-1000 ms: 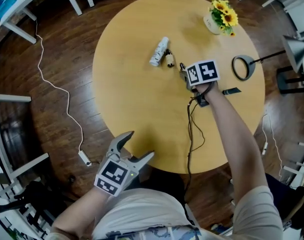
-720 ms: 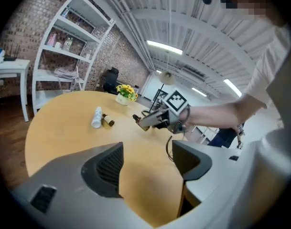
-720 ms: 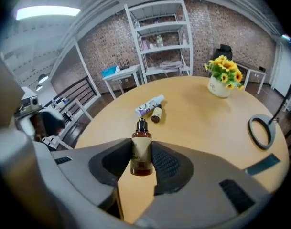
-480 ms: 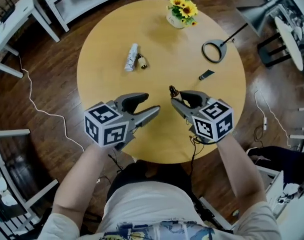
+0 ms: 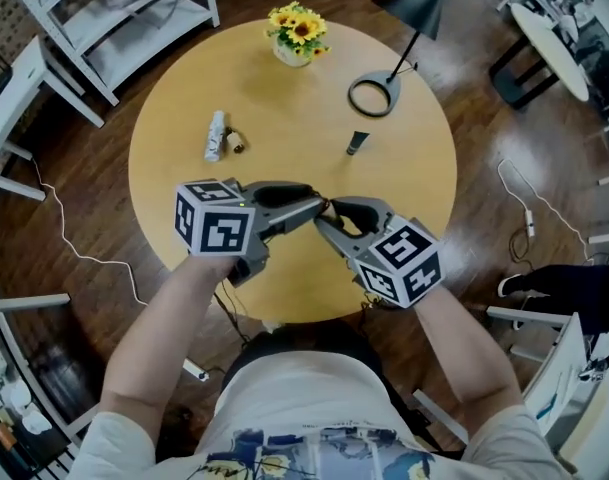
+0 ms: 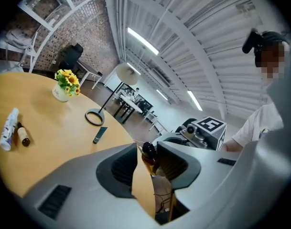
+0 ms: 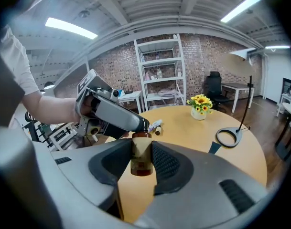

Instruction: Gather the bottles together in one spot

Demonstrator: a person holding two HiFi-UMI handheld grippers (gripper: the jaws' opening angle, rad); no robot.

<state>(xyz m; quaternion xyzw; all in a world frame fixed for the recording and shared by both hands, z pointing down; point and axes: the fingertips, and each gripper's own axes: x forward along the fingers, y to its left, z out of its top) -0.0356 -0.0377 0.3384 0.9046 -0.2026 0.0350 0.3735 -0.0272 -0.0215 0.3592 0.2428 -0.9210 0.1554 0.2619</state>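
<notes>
Seen from above, a person stands at the near edge of a round wooden desk (image 5: 284, 98), a claw in each hand. A second ago the right claw (image 5: 329, 223) was down on the desk near the far bottles and the left claw (image 5: 309, 206) hung wide open below the near edge. Now both are raised in front of the person, tips meeting over the near part of the desk. The right claw is almost fully closed, gripping a small amber bottle (image 7: 141, 156) by its body and holding it upright. The left claw's jaws have just been closing from wide apart to a narrow gap. The bottle's dark cap (image 6: 149, 151) sits between them, and the pads appear to pinch it. So one bottle is held by both claws at once, in the air near the person. The other two, a white bottle (image 5: 215, 134) and a small brown bottle (image 5: 235, 144), lie just beside each other at the far left of the desk, well apart from the held one. The gathering is probably not finished: the amber bottle has yet to join that pair. Flowers (image 5: 297, 30) and a lamp (image 5: 373, 95) stand at the far side.
</notes>
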